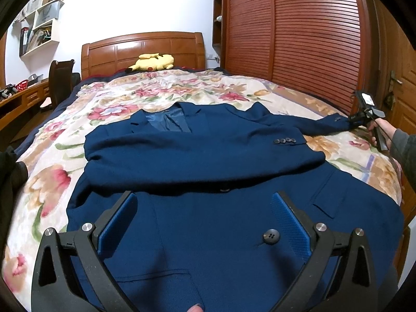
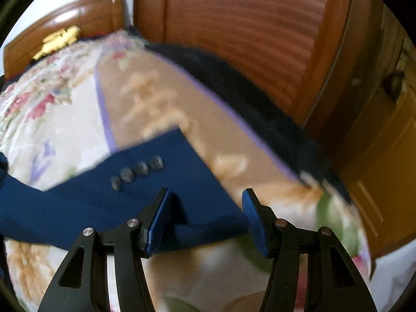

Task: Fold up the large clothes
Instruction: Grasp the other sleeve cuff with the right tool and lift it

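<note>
A navy blue suit jacket (image 1: pixel 208 208) lies front up on the floral bed cover (image 1: pixel 65 135), collar toward the headboard. One sleeve is folded across the chest, its cuff with several buttons (image 1: pixel 284 140) at the right. The other sleeve stretches out to the right. My left gripper (image 1: pixel 205 208) is open above the jacket's lower front, touching nothing. My right gripper (image 2: pixel 205 205) is open, its jaws around the edge of the outstretched sleeve's cuff (image 2: pixel 161 182); the view is blurred. The right gripper also shows in the left wrist view (image 1: pixel 364 114) at that sleeve end.
A wooden headboard (image 1: pixel 143 49) with a yellow plush toy (image 1: pixel 153 62) is at the far end. A slatted wooden wardrobe (image 1: pixel 299 39) runs along the bed's right side, a door (image 1: pixel 400 91) beyond it. A desk, chair (image 1: pixel 61 83) and shelves stand at the left.
</note>
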The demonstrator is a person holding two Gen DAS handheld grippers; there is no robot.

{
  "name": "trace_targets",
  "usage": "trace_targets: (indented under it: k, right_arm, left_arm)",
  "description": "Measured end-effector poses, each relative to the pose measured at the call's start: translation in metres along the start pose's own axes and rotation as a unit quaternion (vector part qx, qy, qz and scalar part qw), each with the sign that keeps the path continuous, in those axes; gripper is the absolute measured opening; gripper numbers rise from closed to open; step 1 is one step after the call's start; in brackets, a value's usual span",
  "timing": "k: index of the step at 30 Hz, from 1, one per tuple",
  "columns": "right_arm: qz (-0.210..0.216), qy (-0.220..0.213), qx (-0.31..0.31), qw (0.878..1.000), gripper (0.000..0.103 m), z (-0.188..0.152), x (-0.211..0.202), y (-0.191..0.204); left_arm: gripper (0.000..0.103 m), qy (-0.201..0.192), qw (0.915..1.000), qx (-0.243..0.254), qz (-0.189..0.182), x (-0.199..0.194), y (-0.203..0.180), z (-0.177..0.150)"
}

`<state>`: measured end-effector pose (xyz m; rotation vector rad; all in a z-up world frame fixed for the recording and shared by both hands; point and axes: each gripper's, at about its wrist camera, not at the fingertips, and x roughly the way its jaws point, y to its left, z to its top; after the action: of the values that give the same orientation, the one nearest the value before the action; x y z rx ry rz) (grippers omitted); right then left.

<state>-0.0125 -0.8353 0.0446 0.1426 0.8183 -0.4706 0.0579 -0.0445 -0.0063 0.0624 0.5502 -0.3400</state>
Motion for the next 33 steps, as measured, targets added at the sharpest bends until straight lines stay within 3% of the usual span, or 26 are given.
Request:
trace_targets:
  k: [6, 8, 10, 13, 23, 33]
  right_arm:
    - [0.013, -0.013, -0.012, 1.0, 0.058, -0.007, -0.007, 0.008]
    - [0.03, -0.017, -0.032, 0.999, 0.045, -0.011, -0.009, 0.013]
    - [0.039, -0.024, -0.049, 0.998, 0.018, -0.015, -0.016, 0.021]
    - [0.026, -0.057, -0.064, 0.996, 0.013, -0.014, -0.039, 0.029]
    - [-0.001, -0.197, -0.081, 0.977, 0.009, 0.001, -0.179, 0.038]
    - [0.02, -0.248, -0.126, 0.96, 0.009, -0.019, -0.259, 0.084]
  left_arm:
    - [0.103, 0.008, 1.0, -0.001, -0.001, 0.003, 0.0, -0.001]
    - [0.103, 0.009, 1.0, -0.002, -0.001, 0.003, 0.0, -0.001]
    - [0.103, 0.011, 0.9999, -0.003, -0.001, 0.005, 0.001, -0.001]
    - [0.103, 0.014, 0.9999, -0.005, 0.001, 0.006, 0.002, -0.001]
    - [0.103, -0.003, 1.0, -0.007, 0.005, -0.015, 0.008, -0.002]
    - [0.103, -0.02, 0.9997, -0.009, 0.011, -0.029, 0.019, -0.002]
